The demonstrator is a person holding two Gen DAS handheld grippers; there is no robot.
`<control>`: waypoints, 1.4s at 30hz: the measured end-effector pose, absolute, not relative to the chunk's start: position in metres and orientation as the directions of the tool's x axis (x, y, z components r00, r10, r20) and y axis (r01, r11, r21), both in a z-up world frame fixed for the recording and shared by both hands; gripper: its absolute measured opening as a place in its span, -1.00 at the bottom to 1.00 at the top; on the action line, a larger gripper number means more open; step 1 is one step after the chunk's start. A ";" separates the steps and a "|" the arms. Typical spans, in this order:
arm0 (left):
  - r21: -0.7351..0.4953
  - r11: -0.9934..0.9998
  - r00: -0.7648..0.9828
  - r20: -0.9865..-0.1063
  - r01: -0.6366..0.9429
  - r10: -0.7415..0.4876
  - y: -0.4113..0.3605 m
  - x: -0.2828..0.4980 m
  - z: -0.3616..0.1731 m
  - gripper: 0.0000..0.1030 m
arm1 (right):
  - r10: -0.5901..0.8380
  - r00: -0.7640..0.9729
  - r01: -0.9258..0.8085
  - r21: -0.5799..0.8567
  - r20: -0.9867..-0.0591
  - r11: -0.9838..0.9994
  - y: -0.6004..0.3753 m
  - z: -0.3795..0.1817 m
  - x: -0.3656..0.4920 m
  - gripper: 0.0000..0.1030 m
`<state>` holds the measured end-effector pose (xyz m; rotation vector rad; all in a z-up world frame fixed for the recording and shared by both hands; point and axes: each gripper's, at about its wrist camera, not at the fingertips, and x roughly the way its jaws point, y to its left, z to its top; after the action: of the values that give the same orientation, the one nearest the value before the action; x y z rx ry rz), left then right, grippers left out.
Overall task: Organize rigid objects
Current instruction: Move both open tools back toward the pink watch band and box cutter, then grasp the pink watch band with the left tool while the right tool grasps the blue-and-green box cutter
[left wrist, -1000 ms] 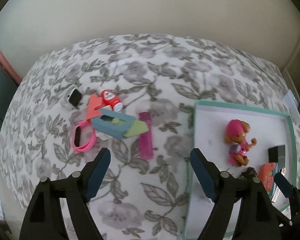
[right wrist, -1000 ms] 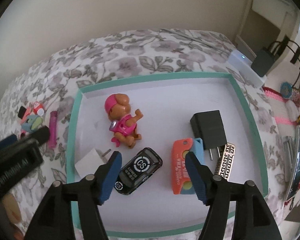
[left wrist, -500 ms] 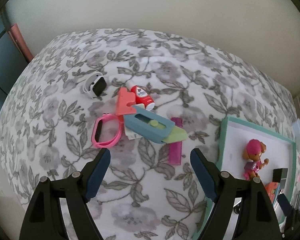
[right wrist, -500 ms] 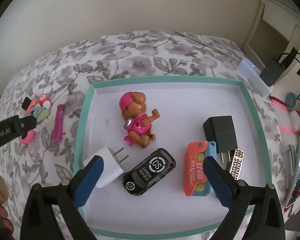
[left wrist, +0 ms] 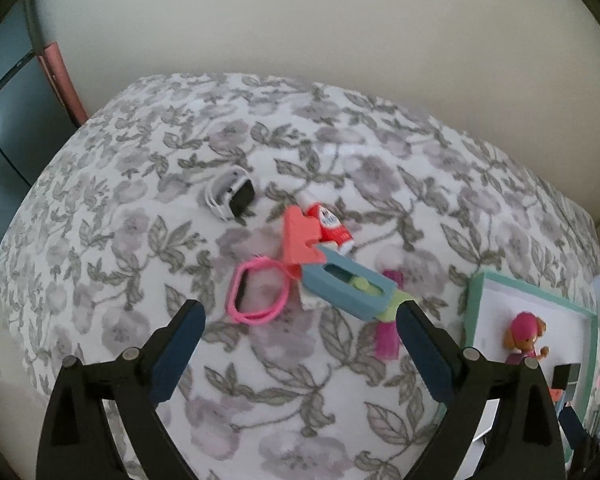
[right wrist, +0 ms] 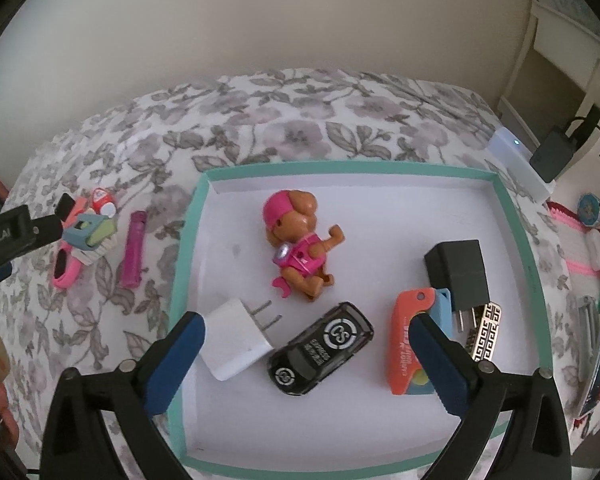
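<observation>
Tongs wide apart, nothing held

Left gripper (left wrist: 298, 322) hangs over the flowered cloth (left wrist: 140, 240), jaws just spread further and bare between them; beyond its tips lie a pink band (left wrist: 256, 294), a coral piece (left wrist: 298, 242) and a blue cutter (left wrist: 350, 290), all left of the tray (right wrist: 188, 256). Right gripper (right wrist: 306, 338) stands over the tray, jaws just opened fully, gripping nothing; a white plug (right wrist: 236, 338) and black toy car (right wrist: 320, 348) lie on the tray floor beneath them, with a toy dog (right wrist: 296, 240) farther back.
</observation>
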<state>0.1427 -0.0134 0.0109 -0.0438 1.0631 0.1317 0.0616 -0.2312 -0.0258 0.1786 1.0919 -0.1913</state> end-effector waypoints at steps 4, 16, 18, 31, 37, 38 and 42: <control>-0.008 0.986 0.498 -0.864 -0.167 0.077 0.003 0.143 0.015 0.89 | -0.046 0.473 0.221 0.068 -0.880 0.973 -0.223 -0.015 0.066 1.00; -0.073 0.980 0.472 -0.881 -0.185 0.023 0.055 0.158 0.011 0.92 | 0.031 0.509 0.116 0.104 -0.860 0.988 -0.184 0.010 0.095 1.00; -0.077 0.978 0.460 -0.888 -0.194 0.021 0.066 0.162 0.008 0.92 | 0.043 0.506 0.090 0.103 -0.862 0.991 -0.174 0.010 0.102 1.00; -0.100 0.968 0.377 -0.926 -0.229 -0.007 0.111 0.179 -0.038 0.92 | 0.177 0.429 -0.061 0.167 -0.886 0.984 -0.105 -0.016 0.165 1.00; -0.131 0.964 0.353 -0.935 -0.230 -0.043 0.119 0.183 -0.056 0.91 | 0.189 0.402 -0.108 0.159 -0.896 0.981 -0.084 -0.032 0.183 1.00; -0.140 0.963 0.350 -0.935 -0.229 -0.053 0.119 0.183 -0.058 0.91 | 0.194 0.398 -0.114 0.162 -0.897 0.980 -0.082 -0.035 0.184 1.00; -0.154 0.963 0.338 -0.939 -0.223 -0.072 0.118 0.185 -0.065 0.86 | 0.197 0.391 -0.137 0.155 -0.899 0.978 -0.073 -0.043 0.188 1.00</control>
<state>0.1853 0.1177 -0.0651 -0.2744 1.2269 0.1001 0.1884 -0.0733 -0.0427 0.0588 1.1500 0.2119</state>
